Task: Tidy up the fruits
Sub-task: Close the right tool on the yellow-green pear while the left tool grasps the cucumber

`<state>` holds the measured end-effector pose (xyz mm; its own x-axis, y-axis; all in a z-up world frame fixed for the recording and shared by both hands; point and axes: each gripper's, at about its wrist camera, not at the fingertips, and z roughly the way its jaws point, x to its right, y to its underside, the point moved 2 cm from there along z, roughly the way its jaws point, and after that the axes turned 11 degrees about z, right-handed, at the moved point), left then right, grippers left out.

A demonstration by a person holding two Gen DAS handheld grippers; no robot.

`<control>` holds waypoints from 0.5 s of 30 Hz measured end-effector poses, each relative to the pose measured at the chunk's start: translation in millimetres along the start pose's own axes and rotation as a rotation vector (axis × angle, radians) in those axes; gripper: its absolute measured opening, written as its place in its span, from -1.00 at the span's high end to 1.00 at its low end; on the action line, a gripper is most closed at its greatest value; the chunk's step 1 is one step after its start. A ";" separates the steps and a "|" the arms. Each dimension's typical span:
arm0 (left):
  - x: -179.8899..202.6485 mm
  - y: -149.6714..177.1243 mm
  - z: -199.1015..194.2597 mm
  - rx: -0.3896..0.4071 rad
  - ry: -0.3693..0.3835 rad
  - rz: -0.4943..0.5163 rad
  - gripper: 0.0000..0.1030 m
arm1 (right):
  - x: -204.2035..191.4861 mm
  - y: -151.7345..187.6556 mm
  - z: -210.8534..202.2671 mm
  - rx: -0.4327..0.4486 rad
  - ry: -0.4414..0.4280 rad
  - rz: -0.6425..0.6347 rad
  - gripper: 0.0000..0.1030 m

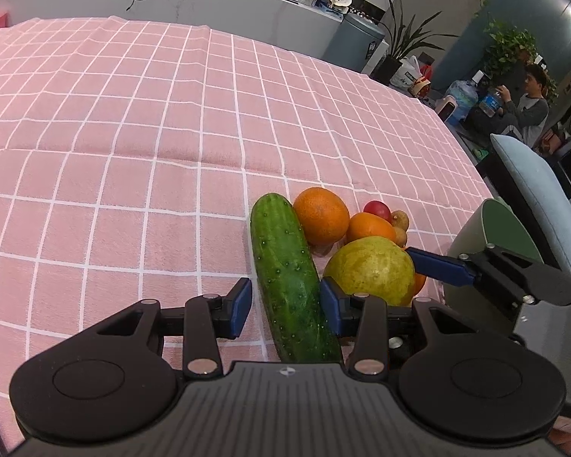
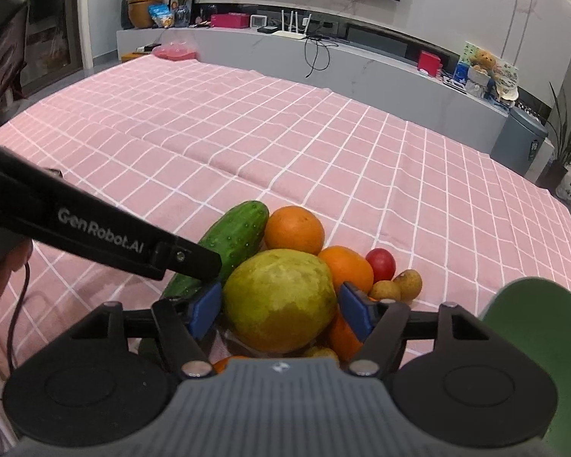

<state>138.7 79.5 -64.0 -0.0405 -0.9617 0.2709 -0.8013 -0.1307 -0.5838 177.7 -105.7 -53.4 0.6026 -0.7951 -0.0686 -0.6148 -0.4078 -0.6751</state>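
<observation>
Right now my left gripper (image 1: 285, 306) is spread around the bumpy green cucumber (image 1: 289, 278), low in the frame's center, pads not visibly touching. My right gripper (image 2: 279, 310) straddles the yellow-green pear (image 2: 279, 301), blue pads close beside it; contact I cannot tell. Oranges (image 2: 295, 228) and a red fruit (image 2: 380, 263) cluster behind. Pink checked cloth (image 2: 247, 125) fills the middle; a grey counter (image 2: 361, 64) crosses the top.

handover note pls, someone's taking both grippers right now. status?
Left gripper: open, straddling the cucumber, not clamped.
Right gripper: open around the yellow-green fruit; contact unclear.
Both oranges, red fruit and small brown fruits sit piled on the pink tablecloth.
Done: nothing visibly sorted.
Left: close, lift, sort everything.
</observation>
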 end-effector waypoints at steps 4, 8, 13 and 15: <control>-0.7 0.7 1.3 0.001 0.002 -0.001 0.07 | -0.4 1.8 1.9 0.010 -0.002 -0.012 -0.30; 0.4 0.6 2.8 -0.002 0.001 -0.006 0.01 | -3.1 3.4 1.1 0.017 0.003 -0.029 -0.27; -2.7 0.6 3.2 0.003 0.008 -0.018 -0.02 | -6.8 3.9 -6.2 0.021 0.011 -0.041 -0.24; -3.4 0.8 3.7 0.002 0.010 -0.022 -0.02 | -5.7 0.5 -12.2 0.027 0.015 -0.043 -0.17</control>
<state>140.5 81.8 -68.2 -0.0287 -0.9563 0.2910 -0.8010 -0.1521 -0.5790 167.7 -106.9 -44.4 0.6204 -0.7838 -0.0287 -0.5746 -0.4293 -0.6968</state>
